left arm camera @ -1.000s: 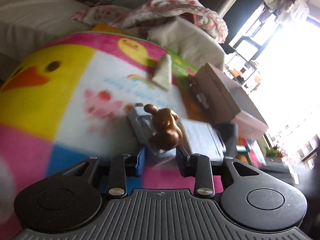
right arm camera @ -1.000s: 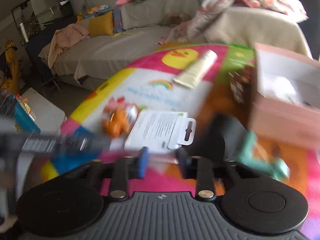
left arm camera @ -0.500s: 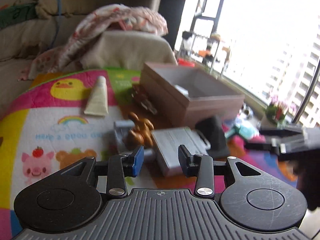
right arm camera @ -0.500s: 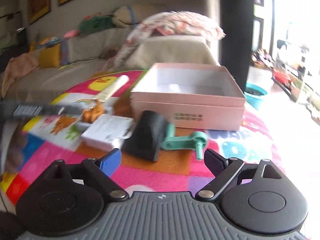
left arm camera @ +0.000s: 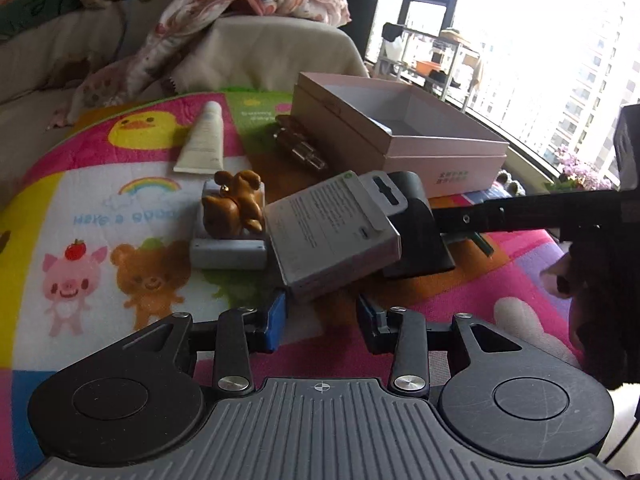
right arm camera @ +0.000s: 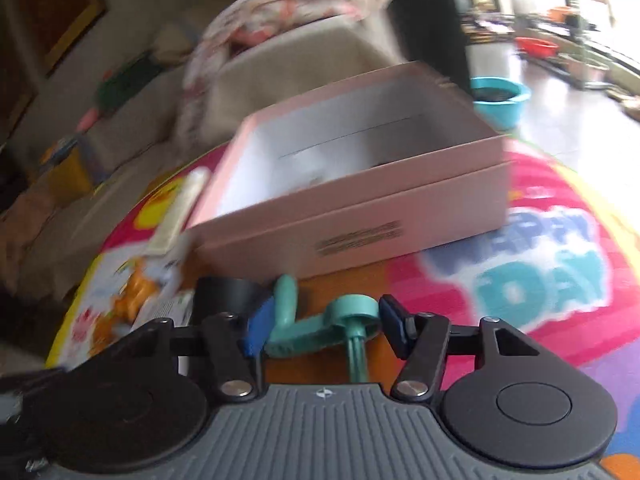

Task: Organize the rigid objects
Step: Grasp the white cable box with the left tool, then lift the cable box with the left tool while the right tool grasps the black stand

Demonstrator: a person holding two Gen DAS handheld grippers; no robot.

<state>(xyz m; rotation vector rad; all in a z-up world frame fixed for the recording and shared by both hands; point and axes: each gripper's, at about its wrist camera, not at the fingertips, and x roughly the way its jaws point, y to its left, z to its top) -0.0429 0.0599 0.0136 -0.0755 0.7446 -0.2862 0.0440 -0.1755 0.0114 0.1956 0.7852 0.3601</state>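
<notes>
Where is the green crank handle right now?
In the right wrist view the green crank handle lies on the play mat between the right gripper's open fingers, just before the pink box.

A mat [left arm camera: 80, 208] is lying under everything I am looking at. The open box [left arm camera: 400, 136] is sitting at the far right of it, with a tube [left arm camera: 202, 140] lying off to its left and a small bottle [left arm camera: 298, 146] resting just beside its left wall. Nearer me, a figurine [left arm camera: 234, 204] is sitting on a flat case [left arm camera: 228, 254]; a packaged card box [left arm camera: 332, 232] is leaning to its right, against a wedge-shaped block [left arm camera: 420, 240]. A crank handle [right arm camera: 320, 328] is lying in front of the box, between my right gripper's [right arm camera: 324, 330] fingers.
</notes>
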